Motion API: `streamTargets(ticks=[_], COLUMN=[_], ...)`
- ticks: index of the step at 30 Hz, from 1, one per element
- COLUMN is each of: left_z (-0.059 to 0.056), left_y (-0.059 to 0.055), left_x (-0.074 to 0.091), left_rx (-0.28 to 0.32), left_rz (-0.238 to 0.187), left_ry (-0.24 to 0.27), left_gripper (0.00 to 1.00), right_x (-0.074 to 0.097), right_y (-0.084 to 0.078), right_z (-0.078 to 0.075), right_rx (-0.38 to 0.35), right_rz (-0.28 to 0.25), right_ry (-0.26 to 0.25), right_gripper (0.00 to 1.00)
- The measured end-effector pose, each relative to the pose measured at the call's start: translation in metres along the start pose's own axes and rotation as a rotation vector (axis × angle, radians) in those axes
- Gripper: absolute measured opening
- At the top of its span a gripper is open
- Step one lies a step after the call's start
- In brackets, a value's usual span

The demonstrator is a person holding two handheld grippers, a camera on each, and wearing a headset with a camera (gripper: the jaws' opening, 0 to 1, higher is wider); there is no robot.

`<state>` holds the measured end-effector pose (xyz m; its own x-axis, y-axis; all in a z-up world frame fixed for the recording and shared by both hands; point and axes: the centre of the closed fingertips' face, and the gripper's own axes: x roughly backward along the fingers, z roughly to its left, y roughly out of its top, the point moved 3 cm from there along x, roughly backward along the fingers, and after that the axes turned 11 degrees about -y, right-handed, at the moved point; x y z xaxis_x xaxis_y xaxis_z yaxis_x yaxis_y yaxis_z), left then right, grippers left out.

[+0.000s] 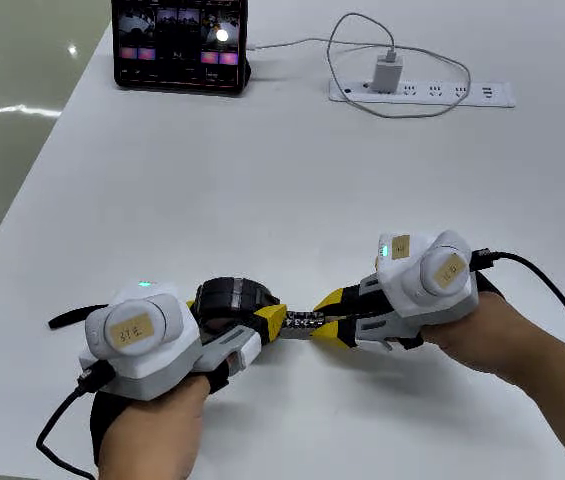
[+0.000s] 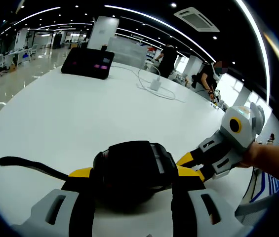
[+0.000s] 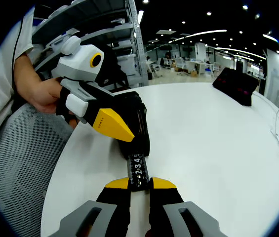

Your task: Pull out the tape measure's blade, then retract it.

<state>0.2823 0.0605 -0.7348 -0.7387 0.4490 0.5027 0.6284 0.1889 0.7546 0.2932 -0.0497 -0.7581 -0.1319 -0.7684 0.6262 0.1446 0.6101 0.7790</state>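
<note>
A black round tape measure (image 1: 233, 300) rests on the white table, and my left gripper (image 1: 252, 330) is shut on its case (image 2: 132, 168). A short length of its blade (image 1: 302, 322) sticks out to the right, dark with white numbers (image 3: 138, 171). My right gripper (image 1: 327, 318) is shut on the blade's end, a few centimetres from the case (image 3: 134, 123). In the left gripper view the right gripper (image 2: 193, 163) comes in from the right, close behind the case. A black wrist strap (image 2: 28, 165) trails left from the tape measure.
A dark tablet (image 1: 180, 45) stands at the table's far edge. A white power strip (image 1: 422, 93) with a plugged charger (image 1: 386, 72) and looped cable lies at the far right. The table's left edge (image 1: 32, 180) drops to a glossy floor. People stand far off in the left gripper view.
</note>
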Motion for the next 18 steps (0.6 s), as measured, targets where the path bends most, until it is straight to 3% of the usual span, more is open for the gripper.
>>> streamTargets(ticks=[18], left_z=[0.0], left_y=[0.0], left_x=[0.0], left_rx=[0.004], left_rz=[0.001], left_ry=[-0.006], left_gripper=[0.58], right_x=[-0.014], right_y=[0.011], right_z=[0.005], right_rx=[0.002], right_rz=[-0.024], right_ry=[0.011], right_gripper=[0.1])
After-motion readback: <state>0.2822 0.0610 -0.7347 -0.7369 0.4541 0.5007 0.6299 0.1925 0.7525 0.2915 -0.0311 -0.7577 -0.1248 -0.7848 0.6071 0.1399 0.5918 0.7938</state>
